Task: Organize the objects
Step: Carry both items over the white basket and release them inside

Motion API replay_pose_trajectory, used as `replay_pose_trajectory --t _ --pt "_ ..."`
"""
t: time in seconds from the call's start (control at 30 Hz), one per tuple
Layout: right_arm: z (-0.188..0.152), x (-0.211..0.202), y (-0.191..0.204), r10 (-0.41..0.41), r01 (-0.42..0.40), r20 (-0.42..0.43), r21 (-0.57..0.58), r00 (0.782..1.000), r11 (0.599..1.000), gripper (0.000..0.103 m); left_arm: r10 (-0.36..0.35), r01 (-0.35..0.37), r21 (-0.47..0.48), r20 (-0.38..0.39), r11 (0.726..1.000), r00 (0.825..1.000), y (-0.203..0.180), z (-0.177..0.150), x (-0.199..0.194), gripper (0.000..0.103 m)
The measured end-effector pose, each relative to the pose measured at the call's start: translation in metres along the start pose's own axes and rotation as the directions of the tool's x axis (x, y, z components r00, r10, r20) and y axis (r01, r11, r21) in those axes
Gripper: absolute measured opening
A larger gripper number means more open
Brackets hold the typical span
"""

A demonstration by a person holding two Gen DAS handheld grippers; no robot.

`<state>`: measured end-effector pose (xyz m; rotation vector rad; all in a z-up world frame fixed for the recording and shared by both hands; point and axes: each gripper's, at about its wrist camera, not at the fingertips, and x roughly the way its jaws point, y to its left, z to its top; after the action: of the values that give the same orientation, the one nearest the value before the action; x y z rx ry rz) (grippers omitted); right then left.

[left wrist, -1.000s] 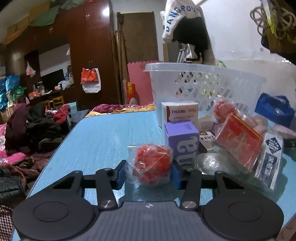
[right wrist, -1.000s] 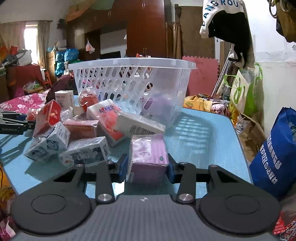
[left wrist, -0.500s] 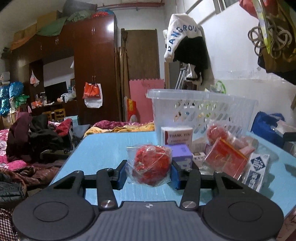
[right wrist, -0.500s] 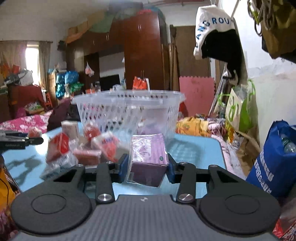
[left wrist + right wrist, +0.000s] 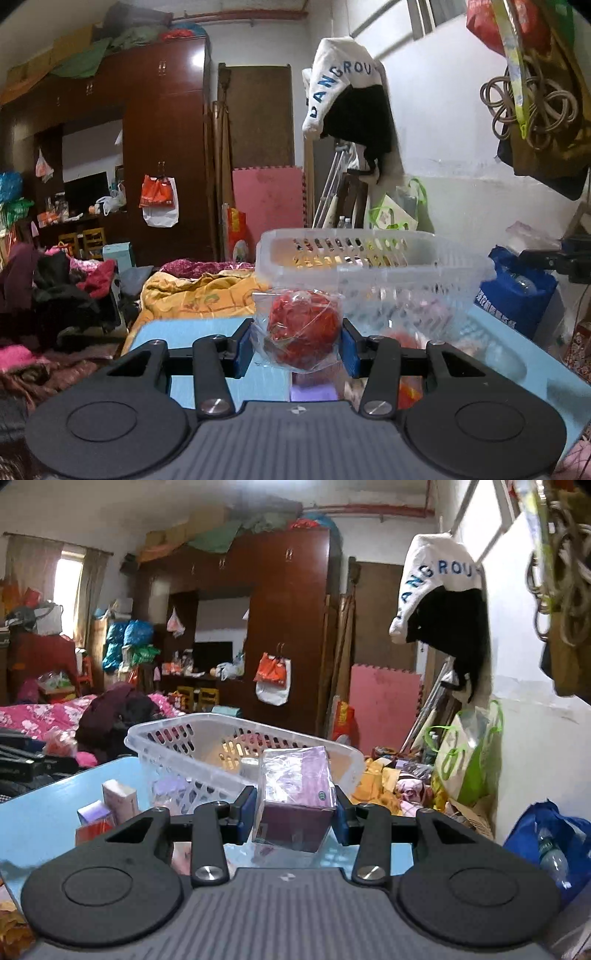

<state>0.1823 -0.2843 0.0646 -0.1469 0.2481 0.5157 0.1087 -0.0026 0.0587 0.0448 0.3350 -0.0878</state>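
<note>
My left gripper [image 5: 297,341] is shut on a red ball in a clear plastic bag [image 5: 301,328] and holds it above the blue table [image 5: 192,336], just in front of the white plastic basket [image 5: 369,254]. My right gripper [image 5: 293,812] is shut on a purple wrapped box [image 5: 295,794] and holds it raised near the basket's rim [image 5: 236,734]. Several small boxes [image 5: 118,797] lie on the table [image 5: 48,797] left of the basket.
A purple box [image 5: 314,393] and red packets [image 5: 410,387] lie under my left gripper. A blue bag [image 5: 513,295] stands right of the table. Clothes and bedding [image 5: 195,291] lie beyond the table's far edge. A jacket [image 5: 439,602] hangs on the right wall.
Both grippers have lifted their objects off the table and risen to basket-rim height, moving closer to the basket. The pile of boxes has dropped below both views.
</note>
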Motion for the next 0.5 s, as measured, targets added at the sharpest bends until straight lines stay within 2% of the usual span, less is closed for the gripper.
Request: replay_pose_trajectory --t 0.17,0.23,0.37,0.5 --pt "0.019 0.031 -0.003 0.045 -0.044 -0.048 0.015 0.998 0.999 0.045 -0.014 0.014 0.006 -0.012 1.000 1.000 -0.012 0.040 0.025 0.051" --pt "0.022 0.041 -0.003 0.047 -0.046 -0.069 0.016 0.996 0.999 0.045 -0.036 0.036 0.005 -0.036 0.999 0.999 -0.018 0.047 0.037 0.051" --pt "0.022 0.053 -0.005 0.078 -0.075 -0.093 0.035 0.993 0.997 0.045 -0.025 0.027 0.025 -0.087 0.999 0.996 -0.026 0.054 0.061 0.051" --pt "0.028 0.070 -0.006 0.086 -0.081 -0.101 0.051 0.991 0.995 0.045 -0.034 0.033 -0.014 -0.107 0.999 0.994 -0.027 0.065 0.084 0.051"
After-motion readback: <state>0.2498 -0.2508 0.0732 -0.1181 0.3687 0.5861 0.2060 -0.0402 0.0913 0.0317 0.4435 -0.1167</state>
